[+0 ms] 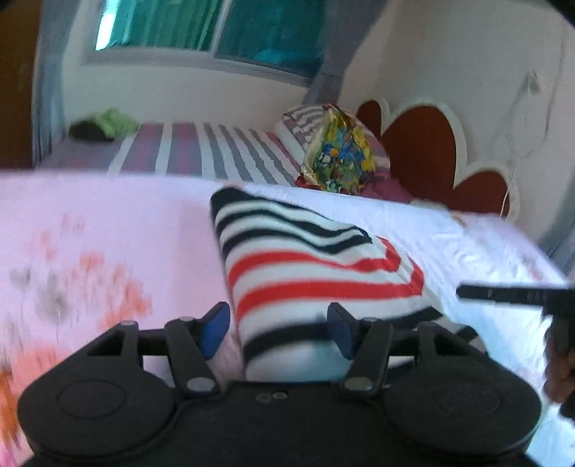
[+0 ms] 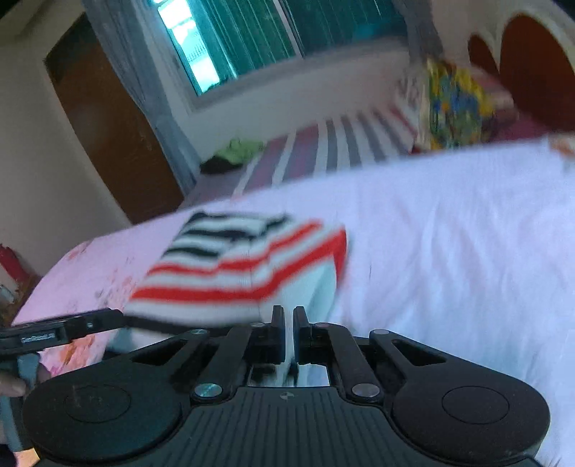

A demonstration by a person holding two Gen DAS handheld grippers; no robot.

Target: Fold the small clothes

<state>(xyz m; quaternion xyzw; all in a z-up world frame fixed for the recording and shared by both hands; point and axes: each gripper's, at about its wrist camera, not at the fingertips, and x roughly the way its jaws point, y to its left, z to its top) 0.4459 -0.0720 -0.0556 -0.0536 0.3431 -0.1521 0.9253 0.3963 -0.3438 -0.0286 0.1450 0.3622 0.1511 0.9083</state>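
Lying folded, striped knit garment [image 1: 309, 266], rectangular.

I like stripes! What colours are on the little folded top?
White folded top with black and red stripes; left wrist view.

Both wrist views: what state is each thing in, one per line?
Striped garment: folded, lying on the bed.
Left gripper: open, fingers either side of the garment's near edge.
Right gripper: nearly shut, at the garment's edge; whether it pinches cloth, cannot tell.
Window: curtain drawn.
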